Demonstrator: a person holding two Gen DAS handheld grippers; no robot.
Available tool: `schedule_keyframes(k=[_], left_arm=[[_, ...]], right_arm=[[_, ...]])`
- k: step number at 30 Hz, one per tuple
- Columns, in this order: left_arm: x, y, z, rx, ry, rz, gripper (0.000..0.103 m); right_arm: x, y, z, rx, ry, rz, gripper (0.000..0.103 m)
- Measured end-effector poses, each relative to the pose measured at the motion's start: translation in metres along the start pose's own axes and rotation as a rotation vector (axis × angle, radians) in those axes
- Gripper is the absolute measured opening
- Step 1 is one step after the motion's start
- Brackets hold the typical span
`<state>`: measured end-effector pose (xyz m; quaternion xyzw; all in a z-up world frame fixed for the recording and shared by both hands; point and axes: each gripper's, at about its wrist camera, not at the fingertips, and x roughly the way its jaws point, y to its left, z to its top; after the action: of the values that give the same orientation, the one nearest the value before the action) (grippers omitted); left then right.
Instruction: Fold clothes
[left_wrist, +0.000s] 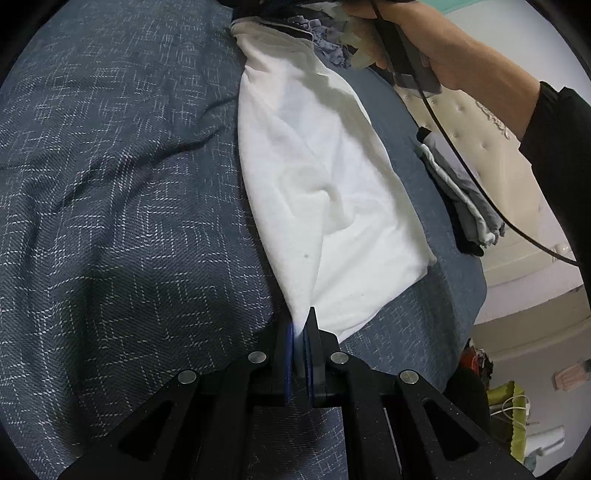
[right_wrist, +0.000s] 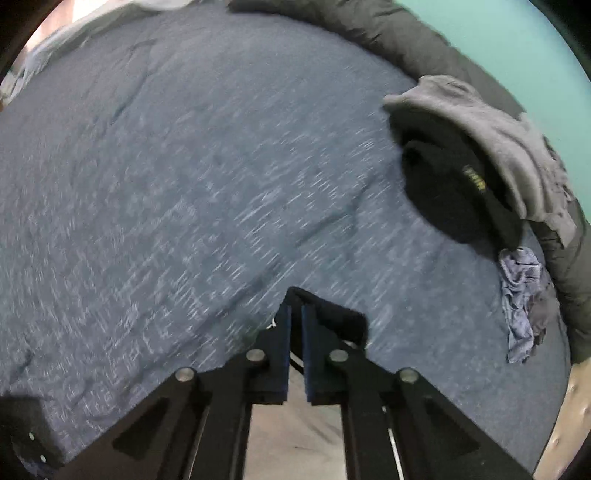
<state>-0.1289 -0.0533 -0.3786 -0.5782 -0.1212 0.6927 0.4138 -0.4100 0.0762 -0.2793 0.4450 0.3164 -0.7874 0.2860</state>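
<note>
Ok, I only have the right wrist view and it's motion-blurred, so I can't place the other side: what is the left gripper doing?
Observer: The left gripper has its jaws shut on a corner of a white garment.
Operator: Is the garment lifted?
Observer: Mostly not; it lies lengthwise on the blue bedspread, rumpled midway.
Operator: Anything folded already?
Observer: A small stack of grey and black clothes sits near the bed's edge, apart from the garment.

Patterned blue bedspread (left_wrist: 110, 184), tufted headboard (left_wrist: 495, 147)
</note>
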Motion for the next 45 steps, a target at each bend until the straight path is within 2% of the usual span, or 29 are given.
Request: schedule_keyframes(k=[5,10,15,18,21,23,26,28,31,37,41,45], left_arm=[[0.005,-0.004,0.001,0.001,-0.001,0.002,0.005],[0.006,-0.004,0.002,-0.001,0.001,0.002,0.005],[0.007,-0.004,0.002,-0.003,0.003,-0.001,0.005],[0.008,-0.004,0.002,-0.004,0.004,-0.002,0.005],[0.009,-0.005,0.003,-0.006,0.005,-0.004,0.005],[0.01,-0.006,0.004,-0.007,0.006,-0.005,0.005],[0.008,-0.005,0.004,-0.003,0.006,-0.003,0.005],[0.008,-0.006,0.004,-0.001,0.006,0.0,0.005],[0.009,-0.008,0.004,0.002,0.005,0.004,0.005],[0.008,-0.008,0.004,0.002,0.007,0.005,0.005],[0.01,-0.008,0.004,0.002,0.009,0.006,0.005],[0.011,-0.007,0.004,-0.001,0.01,0.004,0.005]], right_arm=[[-0.023,-0.033,0.006,0.145,-0.118,-0.048,0.002],[-0.017,-0.054,0.013,0.229,-0.134,-0.072,0.002],[0.005,-0.046,0.018,0.235,-0.097,-0.011,0.002],[0.005,-0.046,0.014,0.271,-0.108,0.07,0.003],[-0.008,-0.062,0.007,0.33,-0.144,0.097,0.012],[-0.017,-0.072,0.002,0.37,-0.168,0.116,0.027],[-0.03,-0.087,-0.005,0.429,-0.205,0.144,0.028],[-0.04,-0.1,-0.019,0.456,-0.204,0.153,0.028],[-0.039,-0.114,-0.053,0.473,-0.137,0.137,0.028],[-0.032,-0.114,-0.113,0.487,-0.065,0.176,0.028],[-0.029,-0.108,-0.136,0.489,-0.07,0.23,0.028],[-0.022,-0.101,-0.145,0.475,-0.048,0.242,0.026]])
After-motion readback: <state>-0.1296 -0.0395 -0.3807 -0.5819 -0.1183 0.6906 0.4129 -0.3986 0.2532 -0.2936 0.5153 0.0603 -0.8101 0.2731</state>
